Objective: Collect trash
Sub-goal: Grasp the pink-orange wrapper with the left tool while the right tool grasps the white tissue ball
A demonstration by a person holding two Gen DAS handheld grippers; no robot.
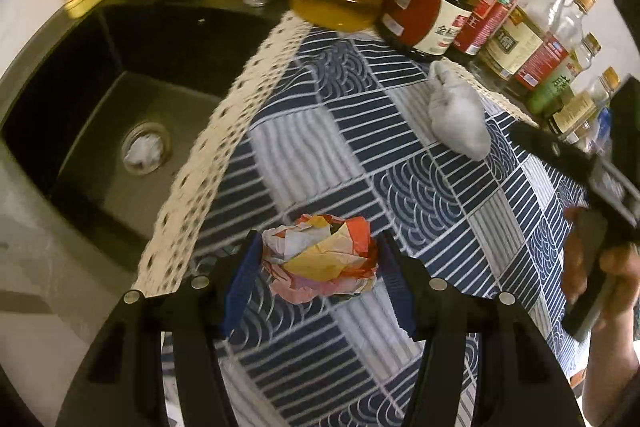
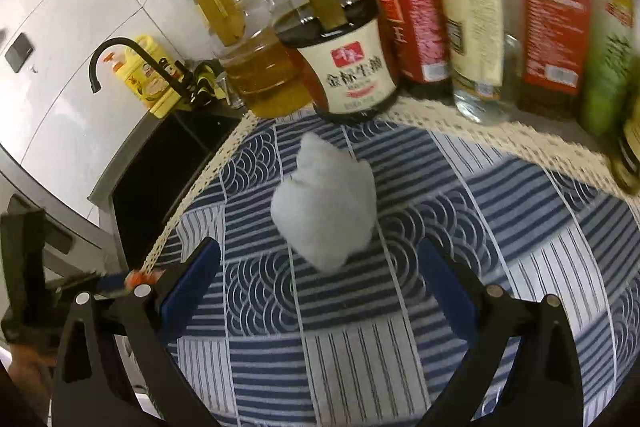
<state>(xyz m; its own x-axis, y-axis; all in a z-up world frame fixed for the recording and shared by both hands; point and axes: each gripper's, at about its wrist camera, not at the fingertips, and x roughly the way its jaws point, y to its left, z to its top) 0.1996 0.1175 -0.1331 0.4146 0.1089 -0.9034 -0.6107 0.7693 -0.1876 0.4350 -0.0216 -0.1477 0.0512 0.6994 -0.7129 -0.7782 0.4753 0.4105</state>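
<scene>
Crumpled coloured paper [image 1: 324, 259] sits clenched between the blue pads of the left gripper [image 1: 320, 267], just over the blue patterned cloth [image 1: 420, 187] on the counter, beside the dark sink [image 1: 120, 99]. Farther along the cloth lies a white wad of tissue [image 2: 326, 203], on the cloth ahead of the right gripper [image 2: 324, 291], whose jaws stand wide apart and touch nothing. Behind the tissue a row of bottles [image 2: 472, 27] lines the wall, with a soy sauce jug [image 2: 352, 67] closest.
</scene>
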